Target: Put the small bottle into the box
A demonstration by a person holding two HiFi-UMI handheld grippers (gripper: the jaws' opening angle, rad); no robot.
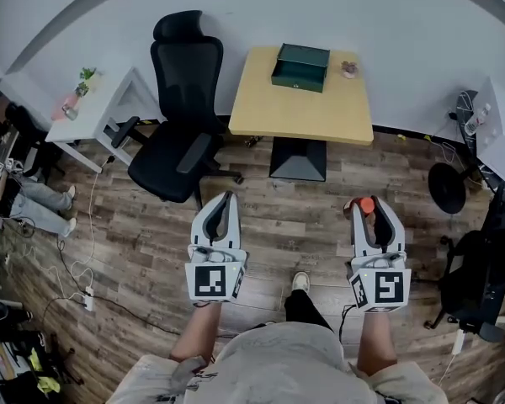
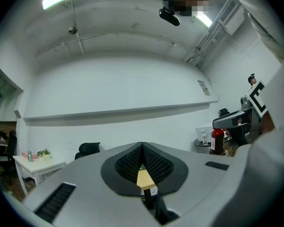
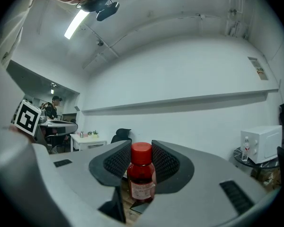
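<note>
No print readable anywhere. Pale label on the small bottle (image 3: pixel 141 179): lettering too small. The wall sign (image 3: pixel 257 68): blurred, illegible.

Table (image 1: pixel 303 116): stood at 12 o'clock, against the far wall.
Box (image 1: pixel 300 66): sat on the table's far half.
Office chair (image 1: pixel 181 124): stood at 11 o'clock, just left of the table.
Side table (image 1: pixel 93 112): stood at 10 o'clock, left of the chair.
Small bottle (image 3: pixel 142 171): sat between the right gripper's (image 1: pixel 366 207) jaws, short of the table.
</note>
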